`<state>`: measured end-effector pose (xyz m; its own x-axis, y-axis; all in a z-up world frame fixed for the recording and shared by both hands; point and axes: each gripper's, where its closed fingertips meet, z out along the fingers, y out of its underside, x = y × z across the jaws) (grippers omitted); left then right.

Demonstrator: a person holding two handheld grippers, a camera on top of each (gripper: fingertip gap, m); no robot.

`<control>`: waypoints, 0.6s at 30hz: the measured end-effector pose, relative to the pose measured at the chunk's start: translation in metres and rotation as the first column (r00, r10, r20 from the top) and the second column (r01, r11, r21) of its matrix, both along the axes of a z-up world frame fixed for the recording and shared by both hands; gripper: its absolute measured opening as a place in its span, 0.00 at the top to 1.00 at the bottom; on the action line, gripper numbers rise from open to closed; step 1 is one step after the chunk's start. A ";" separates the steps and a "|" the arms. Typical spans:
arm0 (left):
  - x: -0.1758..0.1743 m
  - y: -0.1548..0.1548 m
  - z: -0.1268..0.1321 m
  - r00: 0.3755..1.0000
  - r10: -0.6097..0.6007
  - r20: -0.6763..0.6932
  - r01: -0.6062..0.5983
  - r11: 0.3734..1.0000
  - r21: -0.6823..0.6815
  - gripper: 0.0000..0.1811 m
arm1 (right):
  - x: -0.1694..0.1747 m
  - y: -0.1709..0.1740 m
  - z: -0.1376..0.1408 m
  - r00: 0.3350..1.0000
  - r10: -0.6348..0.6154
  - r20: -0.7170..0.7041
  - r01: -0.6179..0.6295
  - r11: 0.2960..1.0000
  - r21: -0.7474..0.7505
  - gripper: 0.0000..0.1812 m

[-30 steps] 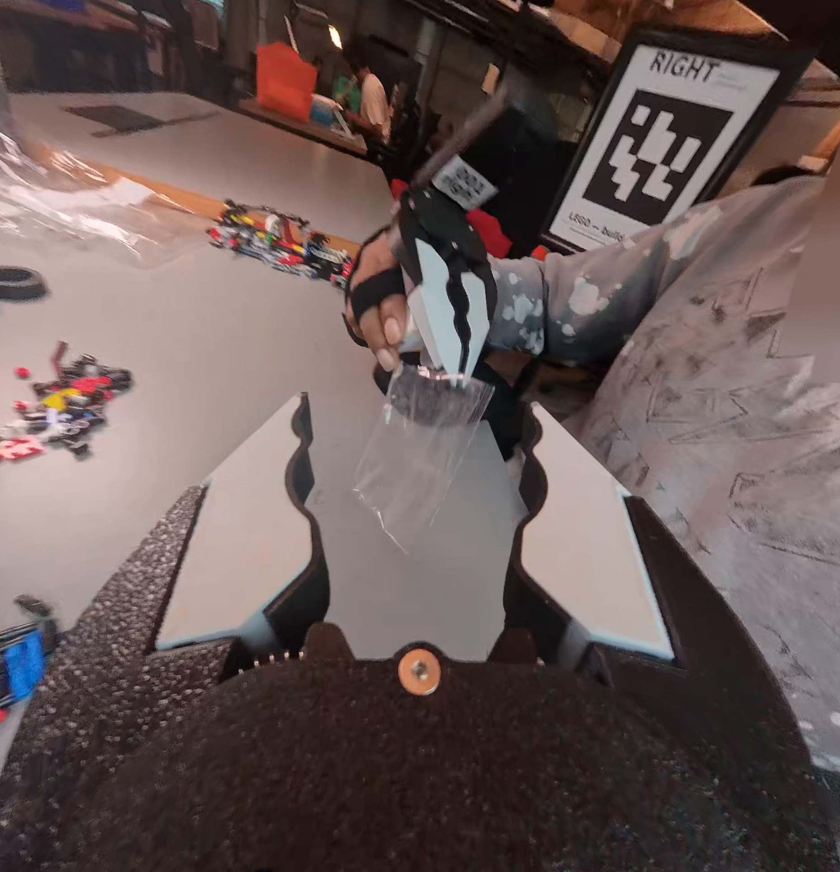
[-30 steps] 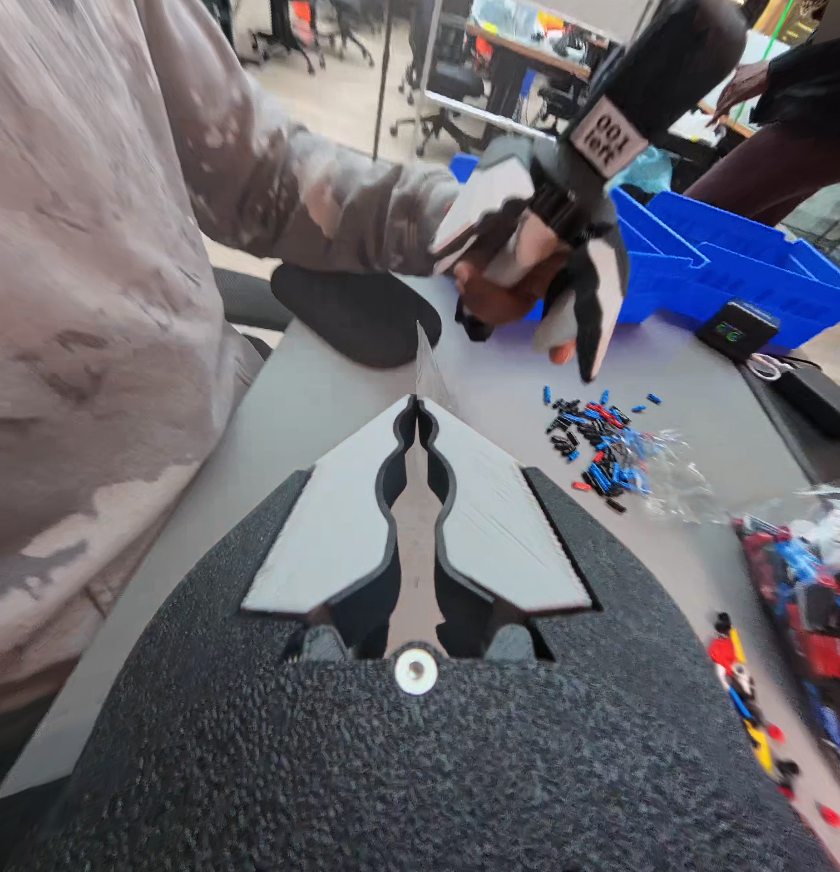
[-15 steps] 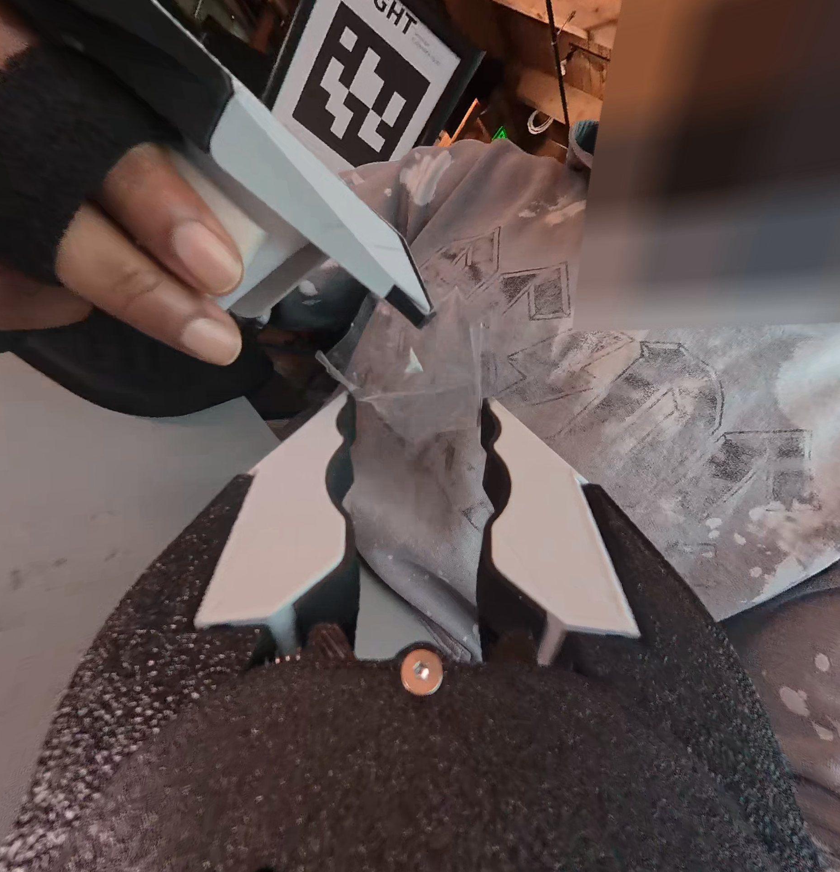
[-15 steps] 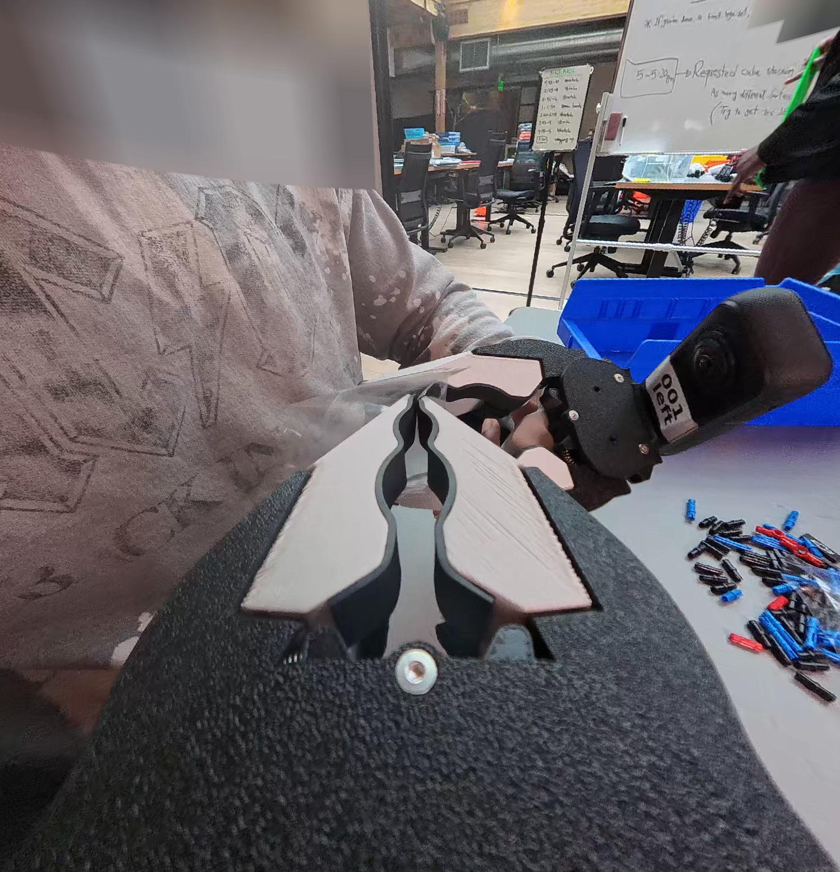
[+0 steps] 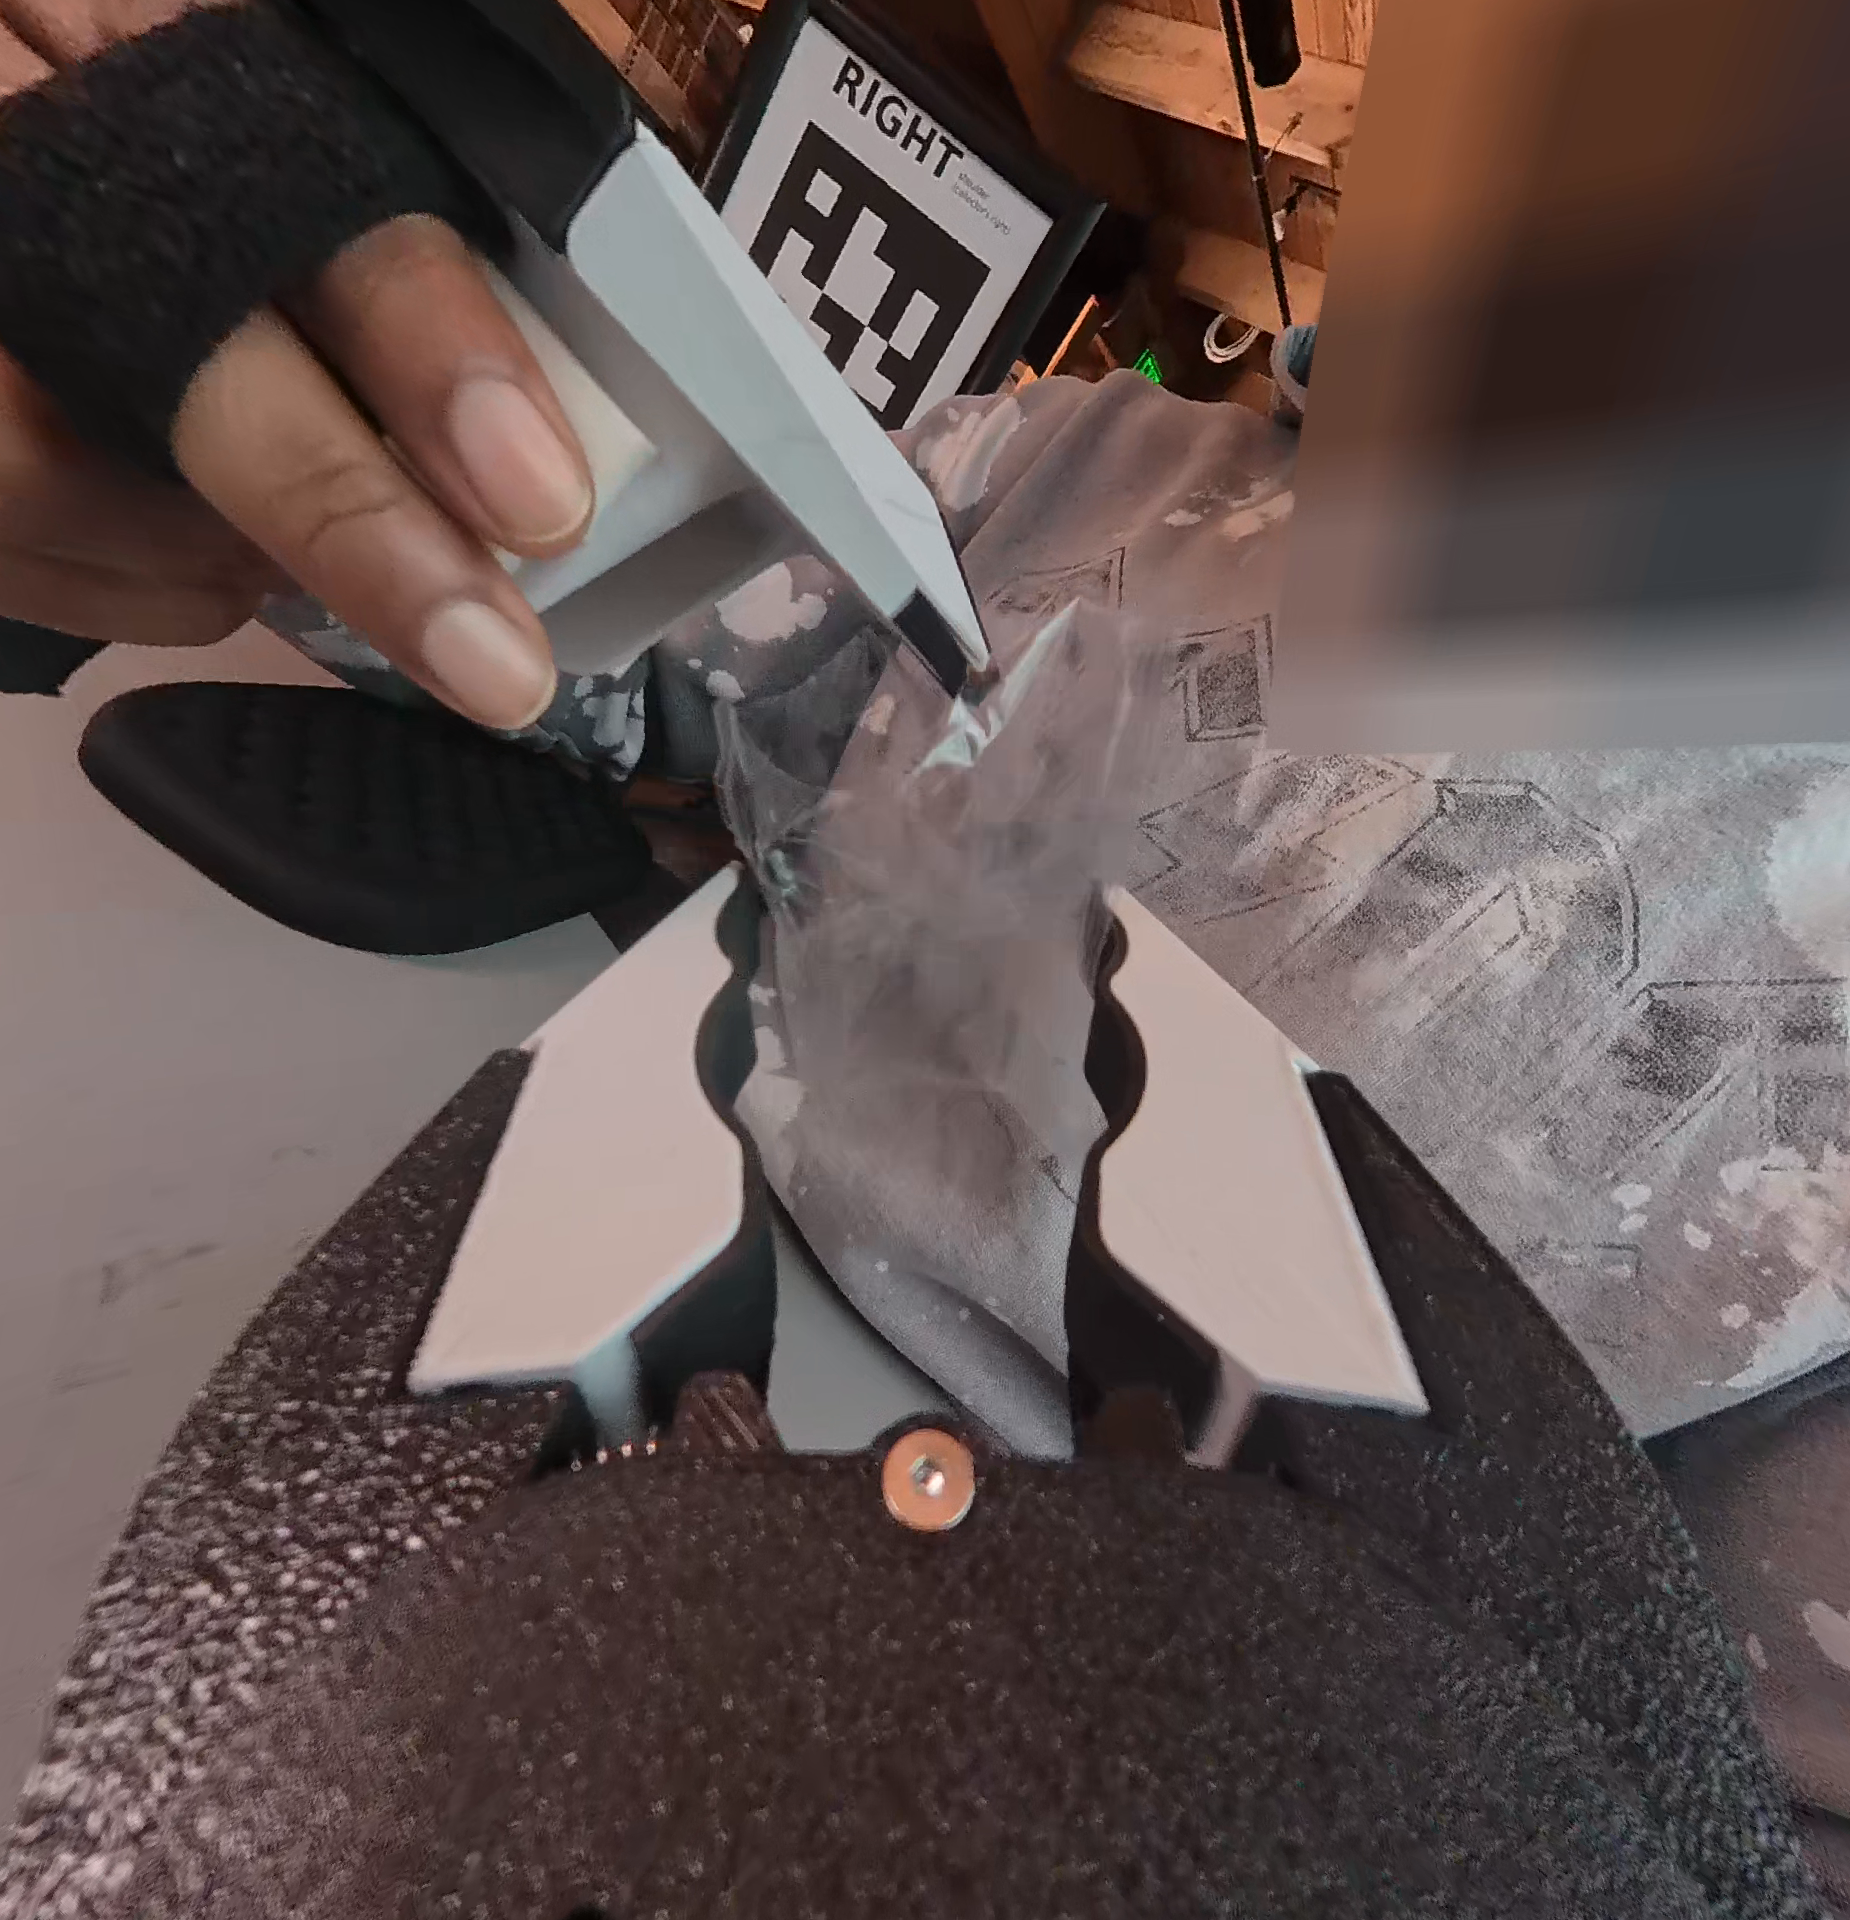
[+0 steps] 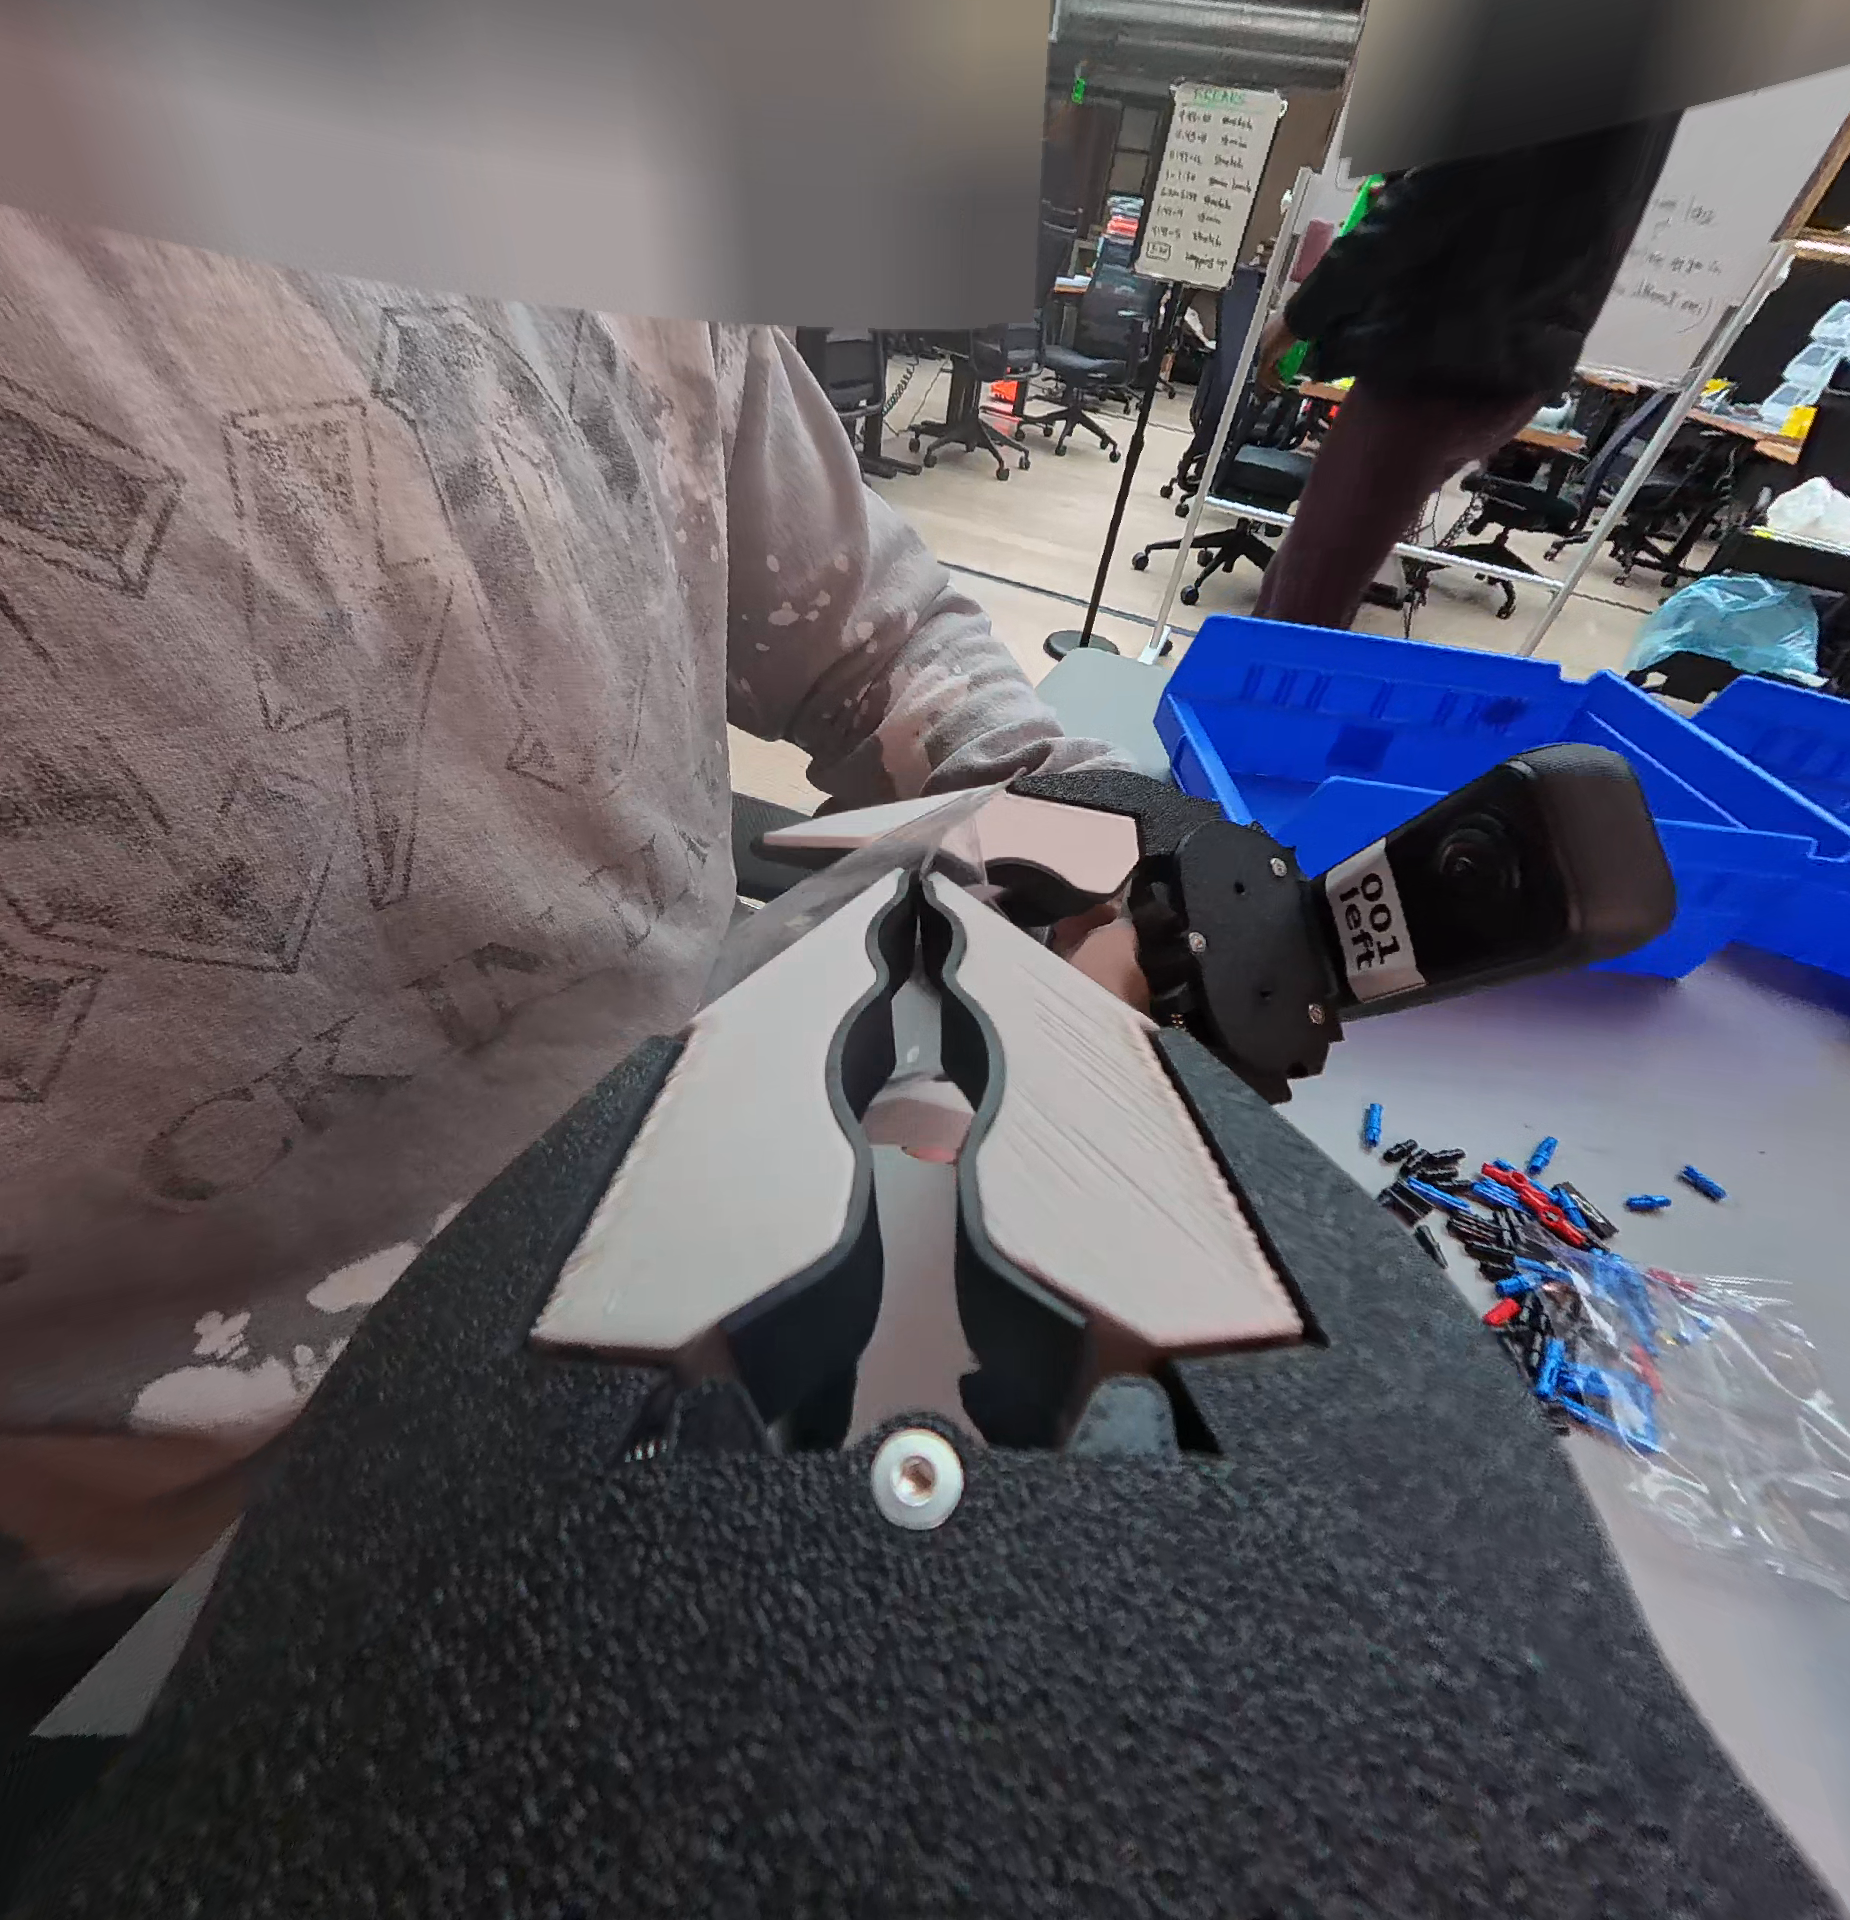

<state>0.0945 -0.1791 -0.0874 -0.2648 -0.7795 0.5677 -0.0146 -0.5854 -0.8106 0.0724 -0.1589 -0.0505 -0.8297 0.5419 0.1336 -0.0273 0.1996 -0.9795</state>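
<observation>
Plastic, in the form of a small clear bag [image 5: 931, 935], hung in the air between the two grippers, close in front of the person's pale printed sweatshirt [image 5: 1472, 987] and above the near edge of the grey counter [image 5: 173, 1143]. The right gripper [image 6: 916, 894] had its fingers closed, tips together, pinching one corner of the bag; in the left wrist view that same gripper [image 5: 962, 665] came in from the upper left, held by a hand [image 5: 360, 457] in a black fingerless glove. The left gripper [image 5: 921, 914] stood partly open, its two fingers set either side of the bag's crumpled body. Film touched the left fingertip, yet whether the fingers actually pressed it could not be told. Held from the corner like this, the bag probably stayed taut enough for the second gripper to find a hold.

The bag looked thin, wrinkled and apparently empty, clear enough that the sweatshirt showed through it.

To the right in the right wrist view, a heap of small blue, black and red pins [image 6: 1523, 1236] lay on the counter beside another clear bag [image 6: 1731, 1423], with blue bins [image 6: 1420, 727] farther back. A framed marker board [image 5: 879, 260] stood behind the right gripper.
</observation>
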 end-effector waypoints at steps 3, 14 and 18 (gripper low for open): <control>-0.001 0.000 0.000 1.000 0.022 -0.005 -0.021 0.999 0.025 0.74 | 0.001 -0.003 0.001 1.000 0.000 -0.001 0.000 1.000 0.029 1.00; -0.003 0.003 -0.026 0.961 0.167 -0.220 -0.114 0.966 0.232 0.79 | 0.010 0.008 0.002 0.987 -0.011 0.161 0.015 1.000 -0.022 0.96; -0.003 0.005 -0.031 0.950 0.181 -0.254 -0.117 0.962 0.248 0.79 | 0.007 0.009 -0.009 0.981 -0.039 0.189 0.011 0.989 0.146 1.00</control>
